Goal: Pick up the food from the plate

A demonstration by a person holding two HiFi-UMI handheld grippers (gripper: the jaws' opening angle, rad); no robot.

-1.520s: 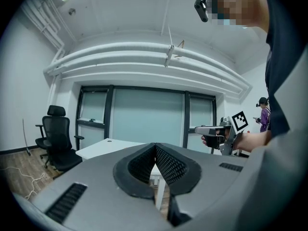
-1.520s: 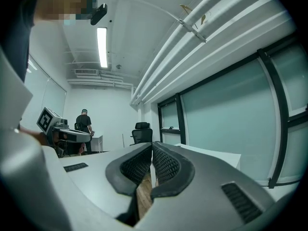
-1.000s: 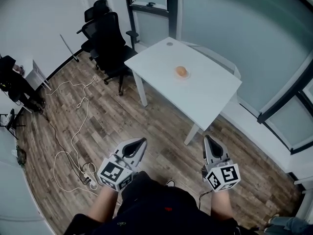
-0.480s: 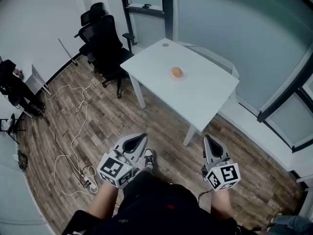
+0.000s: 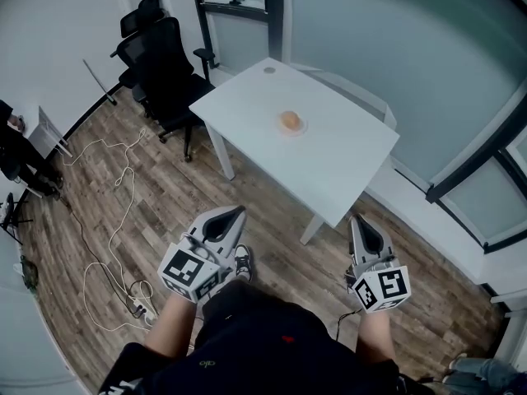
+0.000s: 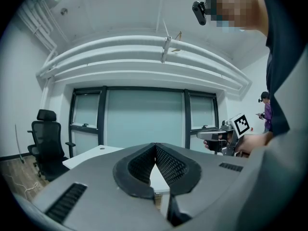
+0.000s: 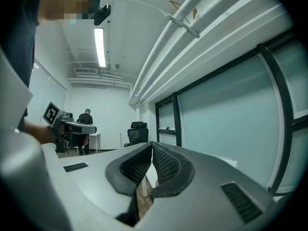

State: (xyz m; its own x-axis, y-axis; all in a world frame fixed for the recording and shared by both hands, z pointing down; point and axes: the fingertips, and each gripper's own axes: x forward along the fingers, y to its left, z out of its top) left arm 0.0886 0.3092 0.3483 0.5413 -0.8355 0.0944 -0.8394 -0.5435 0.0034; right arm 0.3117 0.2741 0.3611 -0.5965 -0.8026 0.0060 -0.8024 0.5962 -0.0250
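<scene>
A round brown piece of food (image 5: 290, 120) lies on a small white plate (image 5: 300, 127) near the middle of a white table (image 5: 329, 163), seen in the head view. Both grippers are held low in front of the person's body, well short of the table. The left gripper (image 5: 238, 211) and the right gripper (image 5: 359, 220) point level toward it. In the left gripper view the left gripper (image 6: 155, 146) has its ribbed pads touching at the tips with nothing between them. The right gripper (image 7: 152, 145) is likewise shut and empty. The food is not visible in either gripper view.
Two black office chairs (image 5: 161, 59) stand at the table's far left corner. White cables (image 5: 111, 220) and a power strip (image 5: 138, 309) lie on the wood floor at left. A person (image 5: 18, 148) stands by the left wall. Frosted glass walls and a low ledge (image 5: 428, 212) run behind the table.
Both grippers have moved forward toward the table with the person walking. The table and plate have shifted slightly left in the head view. Both pairs of jaws stayed shut.
</scene>
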